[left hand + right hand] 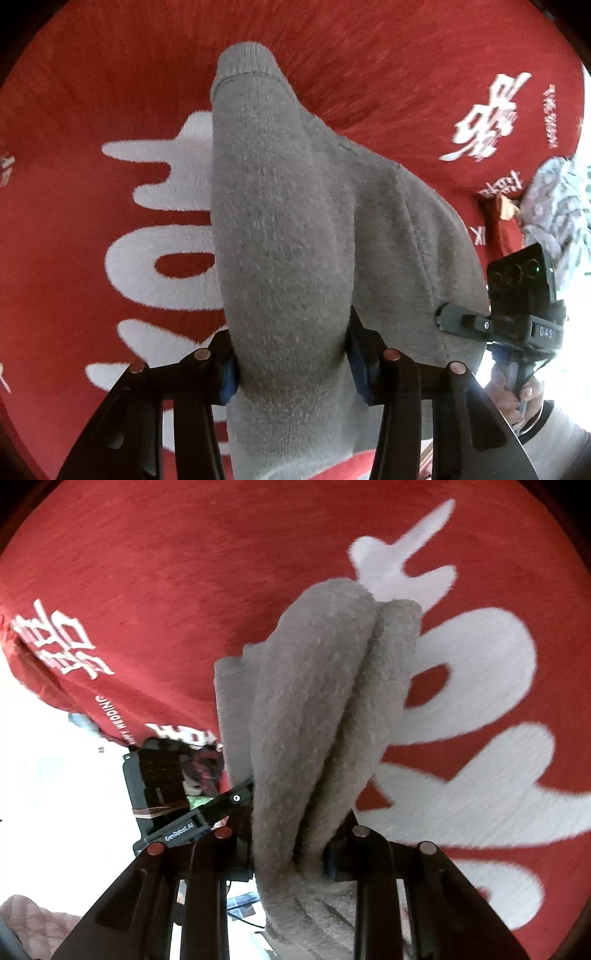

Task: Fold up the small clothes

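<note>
A small grey fleece garment (288,229) with a ribbed cuff hangs lifted above a red cloth with white lettering (92,110). My left gripper (291,363) is shut on one bunched end of it. My right gripper (291,849) is shut on another bunched end of the garment (317,709), which droops forward in thick folds. In the left wrist view the right gripper's body (517,317) shows at the right edge, touching the garment's side.
The red cloth (147,572) covers the surface below both grippers and ends at an edge (74,709) on the left. A patterned light garment (557,206) lies at the far right. A dark box-like object (155,775) sits beyond the cloth's edge.
</note>
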Demonstrator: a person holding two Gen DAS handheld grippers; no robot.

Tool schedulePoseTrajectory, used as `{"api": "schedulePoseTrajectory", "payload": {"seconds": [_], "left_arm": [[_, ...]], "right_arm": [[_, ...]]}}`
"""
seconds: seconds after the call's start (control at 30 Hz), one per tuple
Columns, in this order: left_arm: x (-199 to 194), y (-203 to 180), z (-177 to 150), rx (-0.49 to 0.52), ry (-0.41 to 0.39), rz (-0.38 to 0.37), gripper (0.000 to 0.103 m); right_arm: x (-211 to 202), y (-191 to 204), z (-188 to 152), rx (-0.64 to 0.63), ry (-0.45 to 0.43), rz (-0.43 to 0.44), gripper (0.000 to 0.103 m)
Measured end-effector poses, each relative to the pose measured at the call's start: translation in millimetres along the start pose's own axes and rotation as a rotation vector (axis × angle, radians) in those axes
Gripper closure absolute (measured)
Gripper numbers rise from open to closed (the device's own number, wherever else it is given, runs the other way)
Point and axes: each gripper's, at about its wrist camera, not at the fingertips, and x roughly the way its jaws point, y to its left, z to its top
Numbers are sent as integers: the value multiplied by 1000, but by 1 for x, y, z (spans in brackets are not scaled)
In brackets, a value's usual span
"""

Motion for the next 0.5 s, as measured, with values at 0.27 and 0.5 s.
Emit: {"api": "schedulePoseTrajectory", "payload": {"seconds": [0.27, 0.5], "left_arm": [[-59, 16, -31, 23, -26, -9, 54], [-95, 61, -72, 11, -17, 52, 54]], "right_arm": [[9, 35, -38, 8, -1, 60, 73], [55, 53, -81, 15, 57, 85, 73]]}}
